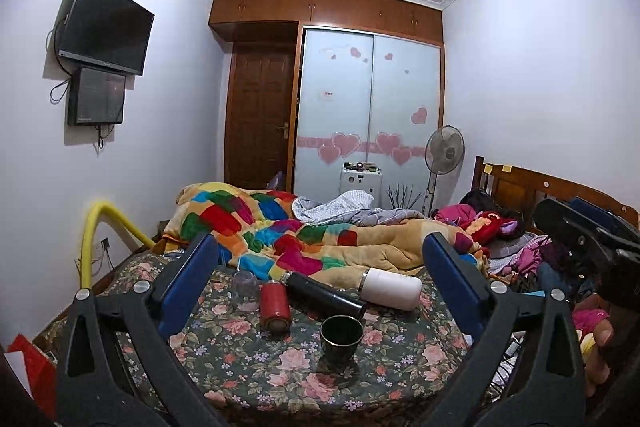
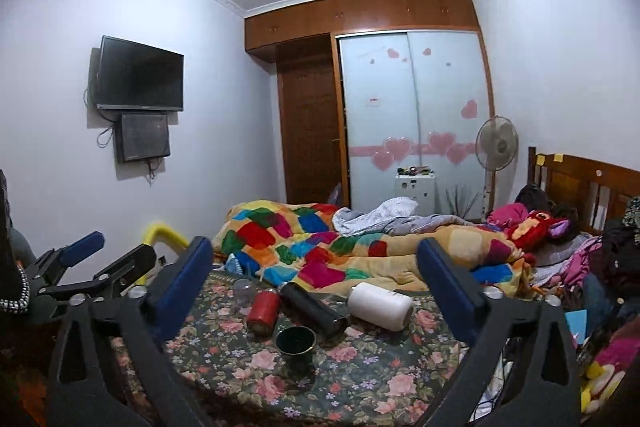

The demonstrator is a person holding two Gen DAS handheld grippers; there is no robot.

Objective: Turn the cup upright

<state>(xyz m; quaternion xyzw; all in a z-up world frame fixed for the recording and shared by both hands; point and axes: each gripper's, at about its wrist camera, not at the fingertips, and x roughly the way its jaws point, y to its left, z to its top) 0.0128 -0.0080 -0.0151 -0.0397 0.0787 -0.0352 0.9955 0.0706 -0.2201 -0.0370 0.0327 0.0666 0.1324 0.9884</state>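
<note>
Floral bedspread (image 1: 384, 379) makes a soft, uneven work surface, and five vessels sit on it at the foot of the bed, near the rumpled patchwork quilt (image 1: 280, 227). One dark green cup (image 1: 341, 341) already stands upright with its mouth to the ceiling, nearest both cameras. Behind it lie three on their sides: a red cup (image 1: 274, 305), a black flask (image 1: 324, 295) and a white bottle (image 1: 390, 287), the black one's end just beside the green cup. One clear glass (image 1: 245, 289) stands at the back left, apparently mouth down, though it is too faint to be sure. The left gripper (image 1: 320, 259) and right gripper (image 2: 316, 259) both hang back from the group with jaws spread wide and nothing between them, I'd guess because one cup has just been set down and the next is being chosen. Toppled ones lie within easy reach, the red cup looking the likeliest target.
</note>
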